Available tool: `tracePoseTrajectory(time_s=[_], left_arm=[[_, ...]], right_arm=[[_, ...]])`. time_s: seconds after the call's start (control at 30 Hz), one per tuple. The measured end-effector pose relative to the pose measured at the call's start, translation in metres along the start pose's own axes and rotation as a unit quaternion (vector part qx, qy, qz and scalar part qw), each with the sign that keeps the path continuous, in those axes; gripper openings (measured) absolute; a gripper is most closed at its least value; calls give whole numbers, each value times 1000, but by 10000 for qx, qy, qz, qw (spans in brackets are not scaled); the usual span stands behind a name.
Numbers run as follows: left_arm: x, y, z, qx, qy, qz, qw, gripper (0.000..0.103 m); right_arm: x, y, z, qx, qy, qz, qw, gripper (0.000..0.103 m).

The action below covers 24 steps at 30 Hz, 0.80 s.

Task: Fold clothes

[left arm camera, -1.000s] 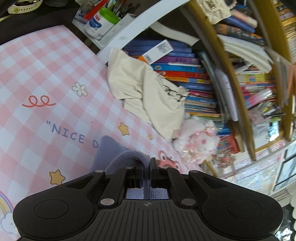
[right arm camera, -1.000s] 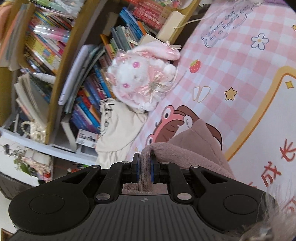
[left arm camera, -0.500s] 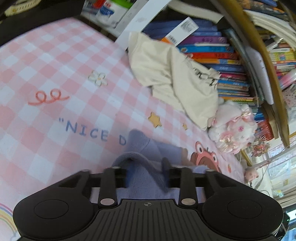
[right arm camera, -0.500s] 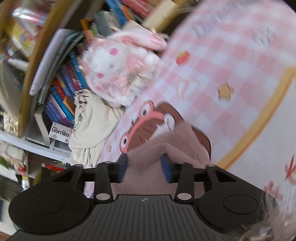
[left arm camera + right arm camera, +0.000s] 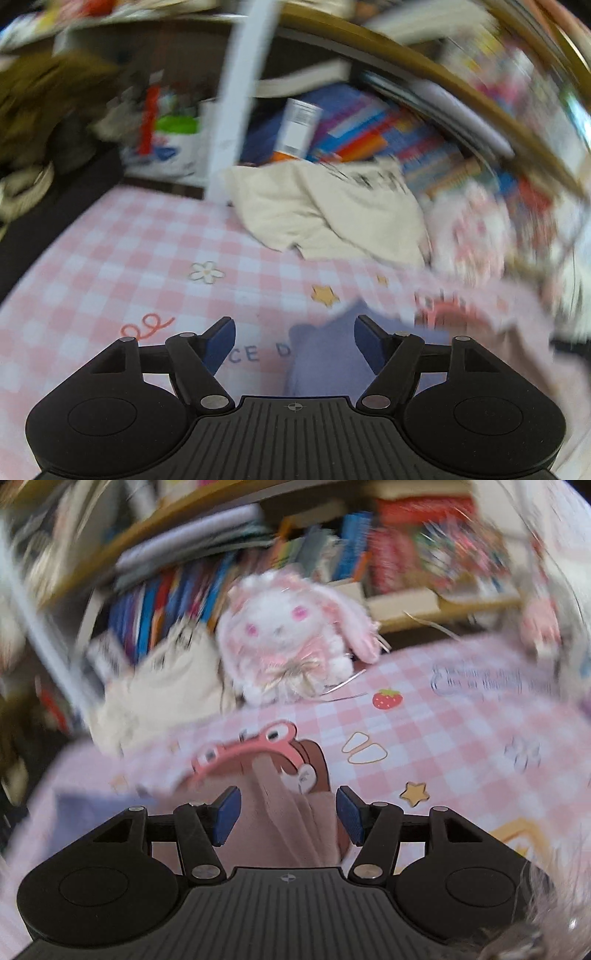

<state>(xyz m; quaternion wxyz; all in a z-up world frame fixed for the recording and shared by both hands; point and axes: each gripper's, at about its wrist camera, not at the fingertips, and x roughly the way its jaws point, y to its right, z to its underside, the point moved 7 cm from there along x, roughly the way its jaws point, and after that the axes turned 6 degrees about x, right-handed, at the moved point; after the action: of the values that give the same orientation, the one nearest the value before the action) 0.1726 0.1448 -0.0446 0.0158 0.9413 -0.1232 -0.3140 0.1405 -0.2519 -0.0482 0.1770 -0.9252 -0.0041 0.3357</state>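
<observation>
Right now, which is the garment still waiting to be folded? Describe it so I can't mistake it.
Look to the far edge of the pink checked mat, where it meets the bookshelf. A crumpled cream garment lies there against the books, just left of the white and pink plush rabbit. It is the only pale, plain cloth, with dark print near its top.

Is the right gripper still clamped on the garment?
No. The right gripper is opening; its blue pads stand clear of the pinkish garment, which lies loose between them on the mat.
</observation>
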Motion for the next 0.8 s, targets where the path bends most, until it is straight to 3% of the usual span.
tracePoseTrajectory(time_s=[0.1, 0.23, 0.3, 0.37, 0.4, 0.47, 0.57, 0.63, 0.7, 0.8], left_arm=[[10, 16, 4, 502, -76, -75, 9987, 72], [28, 18, 5, 426, -200, -154, 9988, 69], [39, 16, 7, 319, -347, -176, 9987, 49], [49, 14, 12, 224, -580, -105, 9980, 36], [53, 13, 15, 193, -682, -77, 9975, 21], [44, 12, 12, 87, -548, 103, 9984, 4], [15, 11, 0, -155, -106, 686, 9975, 4], [8, 0, -1, -526, -185, 1060, 9928, 4], [12, -13, 2, -858, -435, 1212, 9880, 4], [47, -27, 18, -898, -1032, 709, 9881, 12]], right_arm=[[11, -7, 8, -397, -32, 129, 9991, 55], [28, -10, 11, -370, -145, 142, 9991, 53], [38, -8, 13, -316, -291, 246, 9988, 43], [48, -4, 17, -207, -504, 319, 9980, 18], [53, 0, 20, -130, -622, 336, 9974, 13], [47, 2, 18, 58, -524, 183, 9984, 9], [6, 3, 7, 623, -143, -651, 9958, 9], [-23, 10, 1, 1007, -22, -1230, 9873, 9], [-21, 25, 1, 1342, -269, -1108, 9844, 8], [12, 46, 13, 1612, -808, -444, 9826, 8]])
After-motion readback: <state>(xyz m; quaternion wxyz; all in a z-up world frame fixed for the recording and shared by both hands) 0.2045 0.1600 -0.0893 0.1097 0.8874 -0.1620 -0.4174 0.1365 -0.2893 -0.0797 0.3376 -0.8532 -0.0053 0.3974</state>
